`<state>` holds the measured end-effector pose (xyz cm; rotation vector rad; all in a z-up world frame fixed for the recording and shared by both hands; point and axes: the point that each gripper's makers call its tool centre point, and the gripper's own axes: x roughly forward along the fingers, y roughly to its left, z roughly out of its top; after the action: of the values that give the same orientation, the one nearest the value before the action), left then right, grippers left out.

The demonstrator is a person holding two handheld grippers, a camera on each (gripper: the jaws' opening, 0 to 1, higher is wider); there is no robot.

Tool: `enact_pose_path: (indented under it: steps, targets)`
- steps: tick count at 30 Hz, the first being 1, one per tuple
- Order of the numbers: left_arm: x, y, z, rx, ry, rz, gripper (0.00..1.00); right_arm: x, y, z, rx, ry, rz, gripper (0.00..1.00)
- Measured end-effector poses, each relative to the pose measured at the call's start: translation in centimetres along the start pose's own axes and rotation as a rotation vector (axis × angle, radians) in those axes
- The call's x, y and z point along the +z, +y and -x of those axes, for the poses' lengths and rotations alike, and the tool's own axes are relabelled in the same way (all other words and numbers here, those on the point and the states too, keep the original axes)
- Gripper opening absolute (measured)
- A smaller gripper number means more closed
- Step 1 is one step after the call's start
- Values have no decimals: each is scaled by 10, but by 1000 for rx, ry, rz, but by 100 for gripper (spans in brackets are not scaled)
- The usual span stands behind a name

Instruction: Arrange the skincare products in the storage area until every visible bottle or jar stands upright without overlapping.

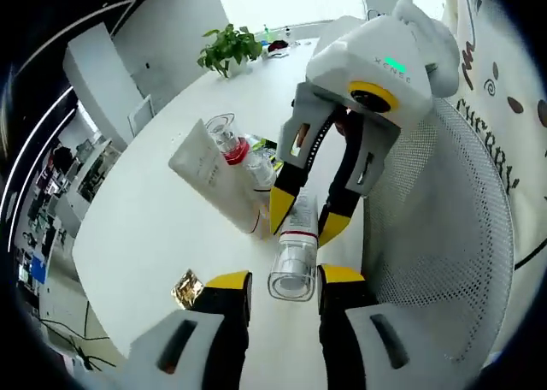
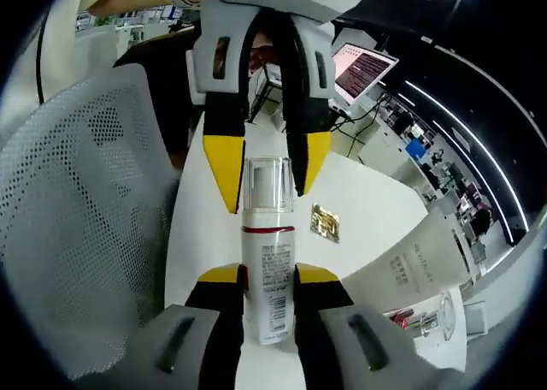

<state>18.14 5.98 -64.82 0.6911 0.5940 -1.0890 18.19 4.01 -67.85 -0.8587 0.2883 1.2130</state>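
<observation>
Yellow tips of the left tongs [image 1: 284, 280] sit close on each side of a see-through cap [image 1: 292, 273], but I cannot tell if they squeeze it or only touch it. That cap belongs to a white spray bottle [image 2: 270, 270] that lies flat on the white bench [image 1: 154, 236]. From the other end, the right tongs [image 2: 267, 280] press both sides of the bottle's body, so they look closed on it. The bottle looks light, hard and smooth, so it may slip or roll. I think the body is the best place to hold it, because the cap could pop off. Just beside it is a white mesh basket [image 1: 444, 236]. A small gold wrapper [image 1: 186, 287] lies near the cap. A bit farther, a soft white tube [image 1: 215, 178] leans over a clear bottle with a red band [image 1: 235, 150]. Far away at the bench edge stands a green plant [image 1: 229, 48].
</observation>
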Motion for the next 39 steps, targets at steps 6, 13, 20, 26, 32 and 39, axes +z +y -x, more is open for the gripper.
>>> enact_pose_path:
  steps: [6,13,20,26,32,39]
  targets:
    - [15,-1,4,-46,-179,169,31,6,-4,11,15,-120,-163,21]
    - [41,-1,9,-108,-389,326,30,14,-10,21,30,-215,-304,21]
    - [57,2,15,-132,-496,401,28,26,-12,30,52,-311,-436,21]
    - [61,-4,10,-148,-508,400,26,29,-10,31,77,-357,-486,21]
    - [64,-7,8,-150,-518,393,21,28,-10,31,76,-363,-499,22]
    - [70,-13,2,-134,-501,366,19,21,-10,33,51,-314,-488,23]
